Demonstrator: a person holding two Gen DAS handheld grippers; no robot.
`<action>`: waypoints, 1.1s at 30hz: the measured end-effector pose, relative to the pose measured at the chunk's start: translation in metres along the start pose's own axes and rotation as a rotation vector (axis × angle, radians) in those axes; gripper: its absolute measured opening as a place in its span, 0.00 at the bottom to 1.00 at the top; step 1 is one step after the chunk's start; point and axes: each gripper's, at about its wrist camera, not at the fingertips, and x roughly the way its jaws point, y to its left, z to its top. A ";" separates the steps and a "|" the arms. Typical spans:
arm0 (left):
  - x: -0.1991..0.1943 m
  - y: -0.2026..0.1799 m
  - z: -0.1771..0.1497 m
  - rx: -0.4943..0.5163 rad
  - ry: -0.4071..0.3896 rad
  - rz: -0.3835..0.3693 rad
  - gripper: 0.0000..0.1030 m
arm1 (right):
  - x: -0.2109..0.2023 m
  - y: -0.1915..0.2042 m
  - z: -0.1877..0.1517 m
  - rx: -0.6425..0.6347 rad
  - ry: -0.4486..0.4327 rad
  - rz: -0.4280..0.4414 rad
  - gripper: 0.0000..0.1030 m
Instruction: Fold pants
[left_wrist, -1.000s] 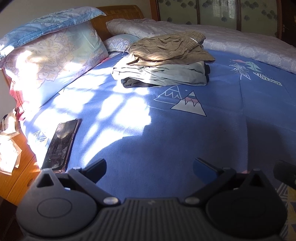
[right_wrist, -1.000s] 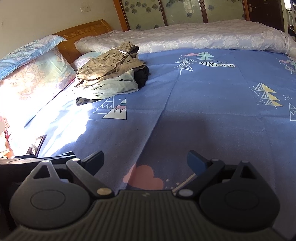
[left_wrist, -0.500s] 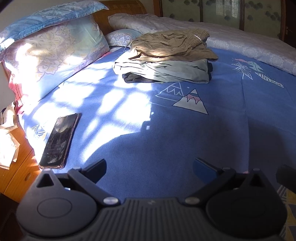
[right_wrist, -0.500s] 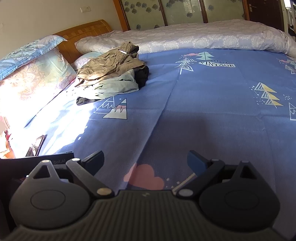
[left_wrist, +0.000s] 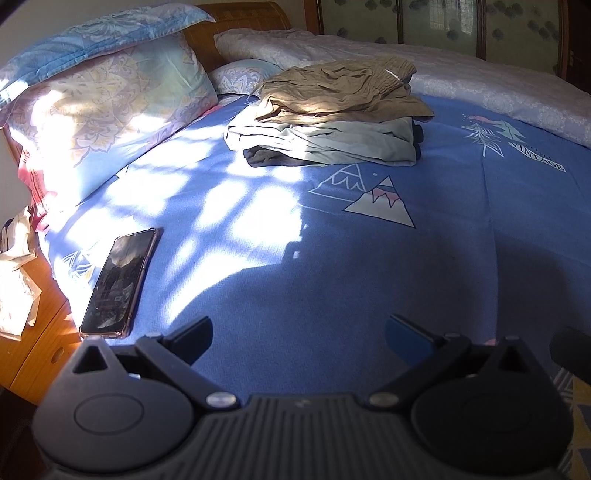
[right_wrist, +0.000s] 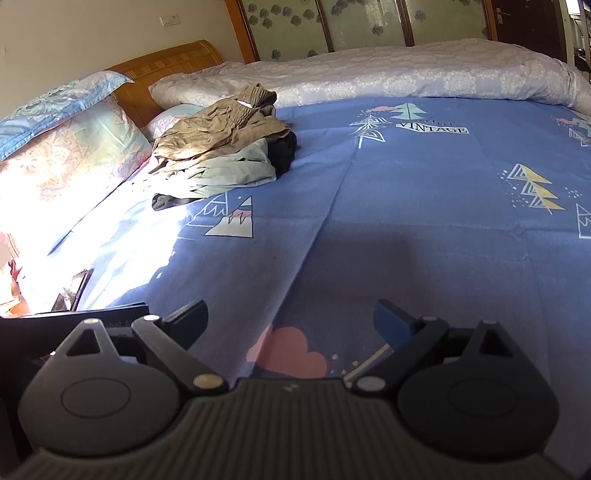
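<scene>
1. Tan, crumpled cotton pants (left_wrist: 340, 88) are lying on top of a stack of clothes near the head of the bed, resting on a pale grey-green folded garment (left_wrist: 332, 142) with a dark piece (right_wrist: 282, 151) underneath. That stack is well apart from both of my tools.

2. I am holding the left gripper (left_wrist: 297, 332) low over the blue printed bedsheet (left_wrist: 369, 277) with its jaws spread wide and nothing between them.

3. I am keeping the right gripper (right_wrist: 288, 319) in the same state: jaws wide, empty, hovering above a pink cloud print (right_wrist: 291, 350) on the sheet.

4. I am judging that folding has not begun; the tan pants are bunched, not laid flat, and the reach toward them is the step in hand.

5. I am watching for these risks:
   - Pinching too deep could be catching the grey-green garment along with the tan one, dragging the whole stack.
   - Strong sunlight is washing out the left side of the bed, so I could be misreading fabric edges there.
   - A black smartphone in a clear pink case (left_wrist: 120, 282) is lying near the bed's edge just beside my left tool; a sweeping pull of cloth could be knocking it off.
   - Grabbing a wrinkle rather than the elastic waistband (right_wrist: 253, 98) could be leaving the legs twisted when I spread them.
</scene>
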 end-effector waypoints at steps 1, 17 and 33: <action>0.000 0.000 0.000 0.000 -0.002 0.001 1.00 | 0.000 0.000 0.000 0.001 0.000 -0.001 0.95; -0.004 -0.003 -0.001 0.023 -0.032 0.020 1.00 | 0.001 -0.001 0.000 0.009 -0.001 -0.004 0.95; 0.003 -0.002 -0.004 0.024 0.014 0.040 1.00 | 0.000 0.000 0.001 0.006 -0.003 -0.005 0.95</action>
